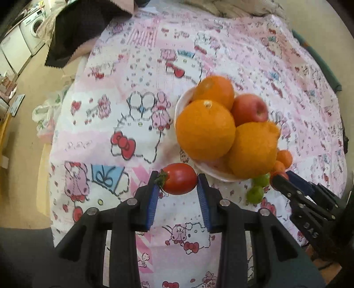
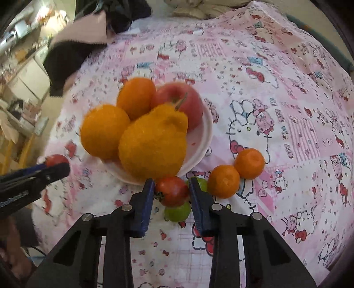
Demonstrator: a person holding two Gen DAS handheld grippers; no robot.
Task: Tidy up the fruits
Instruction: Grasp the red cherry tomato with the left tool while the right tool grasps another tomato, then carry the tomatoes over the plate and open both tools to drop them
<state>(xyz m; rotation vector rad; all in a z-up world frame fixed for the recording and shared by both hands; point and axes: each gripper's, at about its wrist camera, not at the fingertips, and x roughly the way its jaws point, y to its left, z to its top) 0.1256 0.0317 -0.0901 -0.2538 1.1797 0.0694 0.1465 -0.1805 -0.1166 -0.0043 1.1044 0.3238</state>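
Note:
My left gripper (image 1: 178, 178) is shut on a red tomato (image 1: 179, 179), held above the cloth left of the bowl. My right gripper (image 2: 170, 185) is shut on another red tomato (image 2: 172, 191), just in front of the bowl. The white bowl (image 2: 204, 135) holds three oranges (image 2: 152, 144) and a red apple (image 2: 190, 104); it also shows in the left wrist view (image 1: 180, 104). Two small tangerines (image 2: 224, 181) and two green fruits (image 2: 177, 213) lie on the cloth beside my right gripper. The left gripper shows at the left of the right wrist view (image 2: 53, 165).
The table is covered by a pink cartoon-print cloth (image 1: 141, 93). A black and pink garment (image 1: 73, 37) hangs at the far left corner. Bedding (image 2: 190, 8) lies at the back edge. The floor (image 1: 24, 137) drops off to the left.

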